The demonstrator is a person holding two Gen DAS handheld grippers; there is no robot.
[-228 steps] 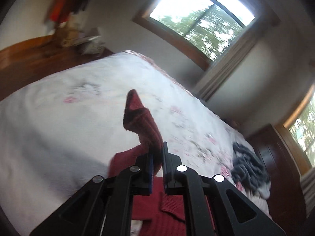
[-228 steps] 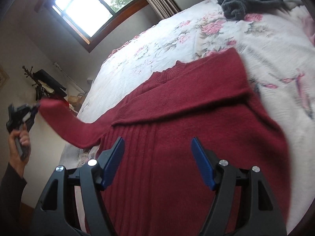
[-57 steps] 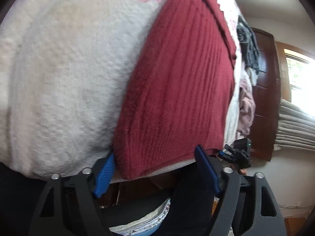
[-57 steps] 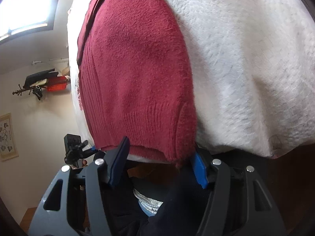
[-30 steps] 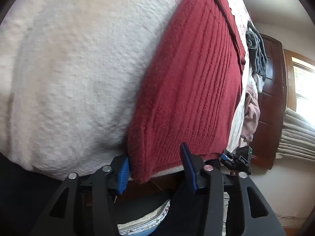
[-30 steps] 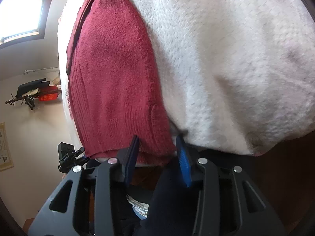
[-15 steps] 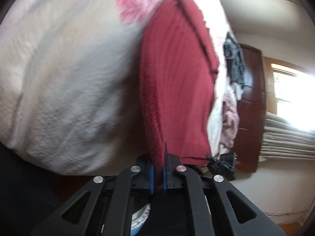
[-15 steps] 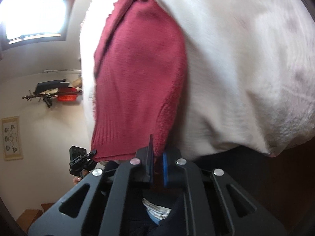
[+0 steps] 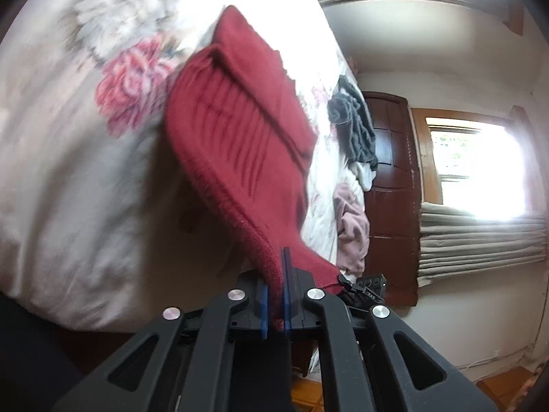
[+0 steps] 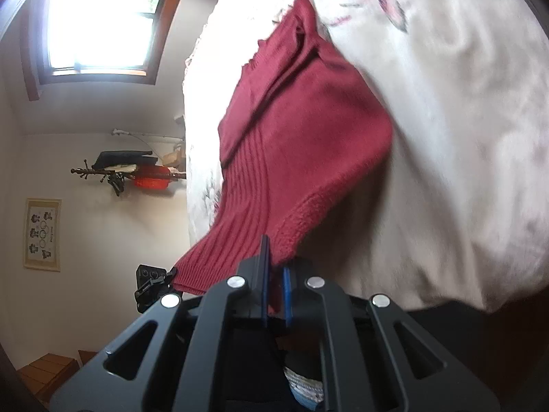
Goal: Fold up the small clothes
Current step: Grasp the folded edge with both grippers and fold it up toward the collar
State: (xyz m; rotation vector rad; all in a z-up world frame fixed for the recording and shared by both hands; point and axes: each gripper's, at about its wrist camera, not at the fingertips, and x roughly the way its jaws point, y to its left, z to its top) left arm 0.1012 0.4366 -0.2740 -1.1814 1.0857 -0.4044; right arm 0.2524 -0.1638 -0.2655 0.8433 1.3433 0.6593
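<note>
Covering the far scene is the floral bedspread [image 9: 68, 189], your work surface. On it lies the red sweater [image 9: 240, 130], sleeves already folded inward, its hem raised off the near edge. Your left gripper [image 9: 274, 305] clamps the hem's left corner; your right gripper [image 10: 274, 295] clamps the right corner. Hold both corners level so the hem can, by judgement, fold toward the collar.

One red sweater [image 9: 240, 130], one grey garment [image 9: 353, 123], one pink garment [image 9: 351, 226], two windows [image 9: 480, 164].
</note>
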